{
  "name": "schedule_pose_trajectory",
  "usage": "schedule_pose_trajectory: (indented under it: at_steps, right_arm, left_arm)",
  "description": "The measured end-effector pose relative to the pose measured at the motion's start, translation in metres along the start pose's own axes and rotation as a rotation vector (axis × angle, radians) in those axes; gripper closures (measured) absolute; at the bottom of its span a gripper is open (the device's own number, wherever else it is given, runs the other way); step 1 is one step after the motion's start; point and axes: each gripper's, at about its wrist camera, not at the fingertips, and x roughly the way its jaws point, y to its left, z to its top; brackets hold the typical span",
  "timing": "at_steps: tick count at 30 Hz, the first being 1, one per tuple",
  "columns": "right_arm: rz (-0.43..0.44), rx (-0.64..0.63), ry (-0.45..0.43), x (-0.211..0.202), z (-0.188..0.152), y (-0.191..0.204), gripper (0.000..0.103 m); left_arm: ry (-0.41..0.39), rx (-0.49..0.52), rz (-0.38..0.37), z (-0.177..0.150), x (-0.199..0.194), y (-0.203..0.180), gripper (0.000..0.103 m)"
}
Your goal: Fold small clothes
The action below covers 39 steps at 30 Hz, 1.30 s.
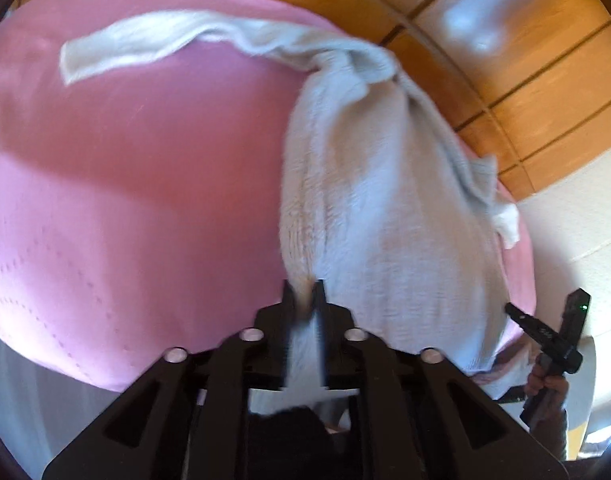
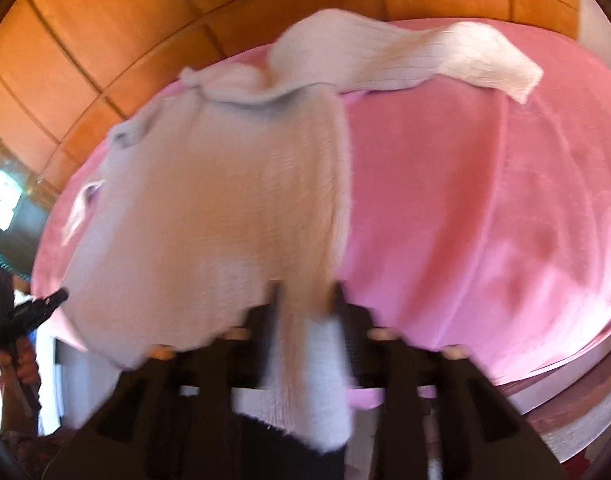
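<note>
A small pale grey knit sweater [image 1: 377, 184] lies partly lifted over a pink bedspread [image 1: 137, 168]. My left gripper [image 1: 304, 286] is shut on its near hem, which runs between the fingers. One sleeve [image 1: 145, 46] trails flat to the far left. In the right wrist view the sweater [image 2: 225, 200] hangs toward me and my right gripper [image 2: 305, 292] is shut on its hem; a sleeve [image 2: 465, 64] lies at the far right. Each gripper shows in the other's view: the right gripper [image 1: 545, 328] and the left gripper [image 2: 25, 312].
A wooden panelled headboard [image 1: 525, 80] stands behind the bed, also in the right wrist view [image 2: 105, 40]. The pink bedspread [image 2: 485, 220] stretches wide beside the sweater. A white wall [image 1: 577, 232] is at the right.
</note>
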Motion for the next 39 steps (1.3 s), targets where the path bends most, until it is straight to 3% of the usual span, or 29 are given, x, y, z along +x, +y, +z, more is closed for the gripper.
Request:
schedule_pose_trajectory:
  at_steps: [2,6,8,9,10,11,15,18,19,20,21,22,24,30,32,35,39]
  right_arm:
    - [-0.012,0.012,-0.02,0.005,0.008,-0.006,0.054]
    - [-0.024,0.029,0.004,0.036,0.019,-0.007,0.05]
    - [-0.014,0.036,0.0,0.044,0.021,-0.007,0.055]
    - [-0.004,0.029,-0.003,0.044,0.021,-0.002,0.076]
    - [0.015,0.017,0.001,0.045,0.023,0.004,0.096]
    - [0.005,-0.004,-0.004,0.042,0.024,0.009,0.096]
    - [-0.112,-0.095,-0.031,0.025,0.022,0.011,0.098]
    - [-0.178,-0.087,0.002,0.032,0.017,-0.005,0.098]
    - [-0.167,-0.068,0.011,0.036,0.017,-0.008,0.097]
    - [-0.153,-0.056,0.008,0.037,0.017,-0.008,0.096]
    - [-0.156,-0.044,-0.001,0.035,0.02,-0.007,0.088]
    - [-0.166,-0.036,-0.012,0.033,0.022,-0.007,0.068]
    - [-0.204,-0.04,-0.058,0.027,0.028,-0.001,0.056]
    - [-0.153,-0.157,-0.141,0.019,0.039,0.052,0.043]
    - [-0.107,-0.207,-0.13,0.027,0.039,0.078,0.041]
    - [-0.033,-0.269,-0.095,0.051,0.039,0.118,0.04]
    - [0.039,-0.315,-0.031,0.084,0.04,0.156,0.04]
  left_arm:
    - [-0.007,-0.035,-0.027,-0.001,0.0,0.005,0.064]
    - [-0.018,-0.076,-0.085,0.0,0.007,0.016,0.062]
    - [-0.024,-0.076,-0.102,-0.007,0.011,0.017,0.062]
    - [-0.015,-0.057,-0.112,-0.007,0.015,0.013,0.067]
    - [-0.002,-0.033,-0.123,-0.008,0.018,0.008,0.093]
    - [-0.001,0.005,-0.12,-0.01,0.02,0.0,0.098]
    - [-0.019,0.107,-0.127,-0.019,0.006,-0.022,0.098]
    - [0.004,0.132,-0.035,-0.022,0.012,-0.022,0.096]
    - [0.005,0.121,-0.004,-0.02,0.015,-0.017,0.09]
    - [-0.005,0.095,-0.001,-0.016,0.013,-0.009,0.074]
    - [-0.021,0.066,-0.002,-0.012,0.01,-0.002,0.065]
    - [-0.067,0.002,0.015,-0.003,0.002,0.012,0.054]
    - [-0.145,-0.102,0.081,0.016,-0.013,0.041,0.053]
    - [-0.293,-0.273,0.327,0.073,-0.04,0.113,0.053]
    - [-0.337,-0.235,0.464,0.092,-0.043,0.12,0.053]
    - [-0.33,-0.121,0.513,0.111,-0.035,0.115,0.053]
    - [-0.294,0.135,0.623,0.122,-0.003,0.087,0.047]
